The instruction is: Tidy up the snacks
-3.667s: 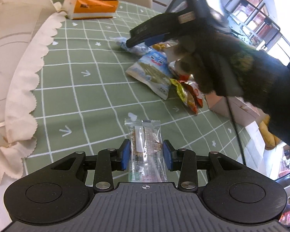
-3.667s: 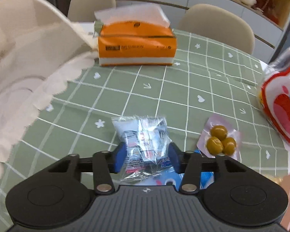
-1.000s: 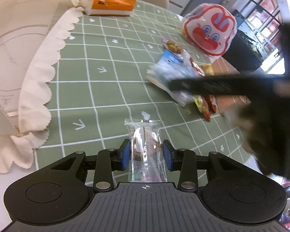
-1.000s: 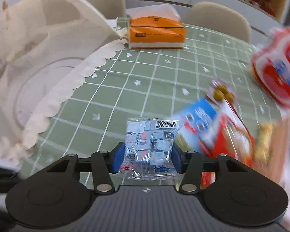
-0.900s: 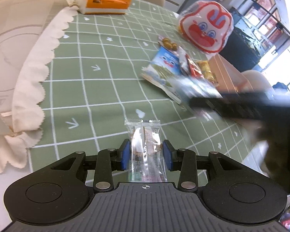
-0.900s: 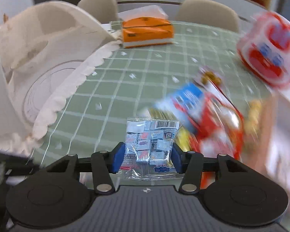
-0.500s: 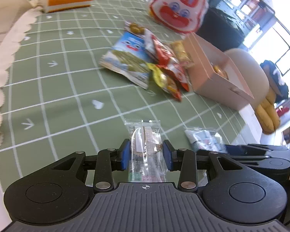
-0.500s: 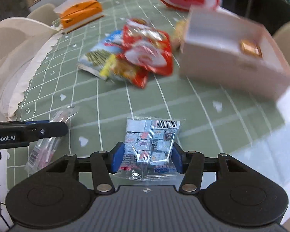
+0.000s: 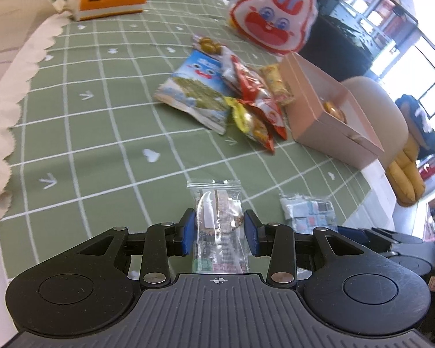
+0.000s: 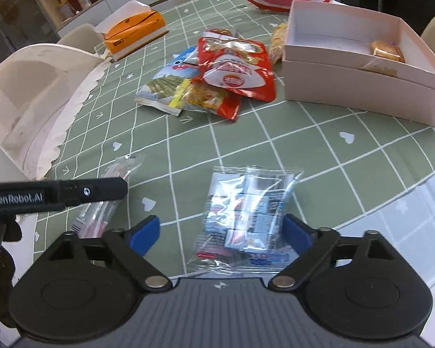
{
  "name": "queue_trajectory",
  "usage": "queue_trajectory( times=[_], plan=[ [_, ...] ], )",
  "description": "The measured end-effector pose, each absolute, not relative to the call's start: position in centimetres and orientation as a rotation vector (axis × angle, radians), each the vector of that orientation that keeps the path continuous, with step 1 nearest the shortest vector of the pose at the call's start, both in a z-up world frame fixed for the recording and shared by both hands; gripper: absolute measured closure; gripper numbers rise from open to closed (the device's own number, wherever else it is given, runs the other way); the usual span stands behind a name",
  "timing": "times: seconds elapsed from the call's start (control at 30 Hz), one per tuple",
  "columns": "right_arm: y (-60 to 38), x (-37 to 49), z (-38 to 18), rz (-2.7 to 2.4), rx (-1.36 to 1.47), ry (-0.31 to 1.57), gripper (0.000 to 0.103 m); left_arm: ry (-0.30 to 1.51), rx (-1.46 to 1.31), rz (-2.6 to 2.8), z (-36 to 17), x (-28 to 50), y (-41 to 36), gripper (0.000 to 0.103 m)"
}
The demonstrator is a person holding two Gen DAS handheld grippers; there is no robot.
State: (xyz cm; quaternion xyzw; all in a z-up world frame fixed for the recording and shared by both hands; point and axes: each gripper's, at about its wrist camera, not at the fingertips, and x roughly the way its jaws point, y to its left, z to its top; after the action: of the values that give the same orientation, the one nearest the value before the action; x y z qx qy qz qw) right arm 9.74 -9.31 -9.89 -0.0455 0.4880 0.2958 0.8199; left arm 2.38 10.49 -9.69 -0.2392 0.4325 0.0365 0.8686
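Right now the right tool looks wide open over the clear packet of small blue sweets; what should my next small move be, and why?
Probably lift the right tool straight up and clear. Its jaws are opening, and the clear packet of small blue sweets lies on the green checked tablecloth between them with a gap at the left pad. The left tool holds its narrow clear packet, likely next.

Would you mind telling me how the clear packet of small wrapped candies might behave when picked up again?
The clear packet looks thin and crinkly, so probably floppy. Its glossy film may slip. Loose pieces inside could shift. The right gripper is opening around it.
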Motion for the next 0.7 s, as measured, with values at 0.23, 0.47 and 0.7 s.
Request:
queue_trajectory(
  times=[0.23, 0.47, 0.7],
  plan=[
    [-8.0, 9.7, -10.1, 0.637, -0.203, 1.057, 0.0, 0.925, -0.5, 0.105, -10.1, 2.1, 10.9, 0.062],
    [-8.9, 11.0, -9.7, 0.509, -0.176, 1.038, 0.009, 0.936, -0.467, 0.096, -10.0, 2.2, 10.3, 0.062],
    [-8.9, 11.4, -9.9, 0.508, -0.2, 0.997, 0.025, 0.953, -0.416, 0.074, -9.5, 2.6, 8.8, 0.062]
  ],
)
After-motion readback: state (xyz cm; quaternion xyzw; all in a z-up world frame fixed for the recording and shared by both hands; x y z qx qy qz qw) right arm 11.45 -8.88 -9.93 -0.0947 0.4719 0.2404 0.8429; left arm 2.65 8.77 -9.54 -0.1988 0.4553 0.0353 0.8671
